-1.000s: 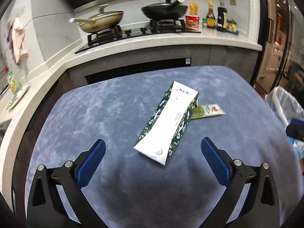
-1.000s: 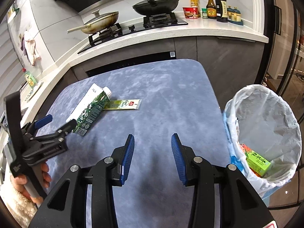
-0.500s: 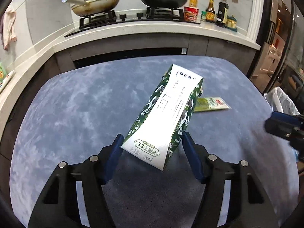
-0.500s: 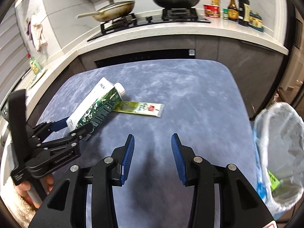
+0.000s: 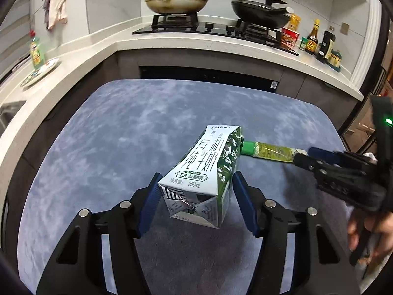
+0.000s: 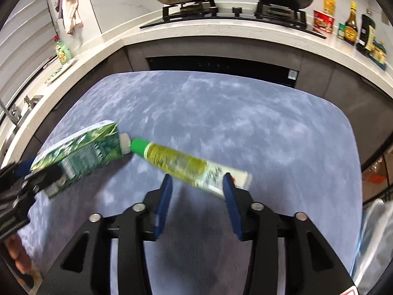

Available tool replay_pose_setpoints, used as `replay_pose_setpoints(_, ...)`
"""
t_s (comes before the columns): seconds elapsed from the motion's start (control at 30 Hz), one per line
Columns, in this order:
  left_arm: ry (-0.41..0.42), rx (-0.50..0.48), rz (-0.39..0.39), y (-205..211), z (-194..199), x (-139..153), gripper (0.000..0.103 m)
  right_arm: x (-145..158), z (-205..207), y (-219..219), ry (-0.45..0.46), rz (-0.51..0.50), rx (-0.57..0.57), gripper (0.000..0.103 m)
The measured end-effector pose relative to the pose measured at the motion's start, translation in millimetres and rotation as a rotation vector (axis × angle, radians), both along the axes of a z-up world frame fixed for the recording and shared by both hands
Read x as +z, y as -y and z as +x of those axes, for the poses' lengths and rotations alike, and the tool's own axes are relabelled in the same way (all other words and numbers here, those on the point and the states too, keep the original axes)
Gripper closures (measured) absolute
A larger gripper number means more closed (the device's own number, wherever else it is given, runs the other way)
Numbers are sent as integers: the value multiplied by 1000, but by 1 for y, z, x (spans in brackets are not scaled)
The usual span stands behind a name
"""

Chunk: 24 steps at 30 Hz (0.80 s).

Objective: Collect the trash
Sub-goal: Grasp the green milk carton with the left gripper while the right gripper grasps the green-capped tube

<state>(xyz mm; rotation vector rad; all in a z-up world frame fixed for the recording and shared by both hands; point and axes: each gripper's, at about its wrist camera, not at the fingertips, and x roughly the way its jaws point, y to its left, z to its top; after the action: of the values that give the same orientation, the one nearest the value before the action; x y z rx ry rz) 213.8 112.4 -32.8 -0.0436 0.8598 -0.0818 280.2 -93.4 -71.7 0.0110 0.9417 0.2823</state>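
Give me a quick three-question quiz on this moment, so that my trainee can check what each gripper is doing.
1. True or false: the left gripper has its fingers on either side of the milk carton.
2. What lies between the right gripper's fingers? A) the green-capped tube B) a sauce bottle C) a plate
3. Fill in: ___ pans sit on the stove.

Key
1. True. The fingers have just been closing and now press the carton.
2. A. The fingers have just been opening; the tube is between them but not gripped.
3. Two.
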Motion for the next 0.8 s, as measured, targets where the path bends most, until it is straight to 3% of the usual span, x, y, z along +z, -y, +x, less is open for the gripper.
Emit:
replay_pose_setpoints(0.3,-8,2,-10,2,-4,5,48,-18,39,-3,-93,79,79,48)
replay_pose_setpoints(0.5,-16,-4,-17,3,-7,5,49,-18,15,-13,-133,51,162,48)
replay_pose_setpoints(0.6,-24,-3,-22,4,-10,4,49,-20,-1,-18,-130,37,179,50)
replay_pose_setpoints(0.8,-35,-8,-25,9,-16,3,49,-25,-23,-34,-80,-92,139,67)
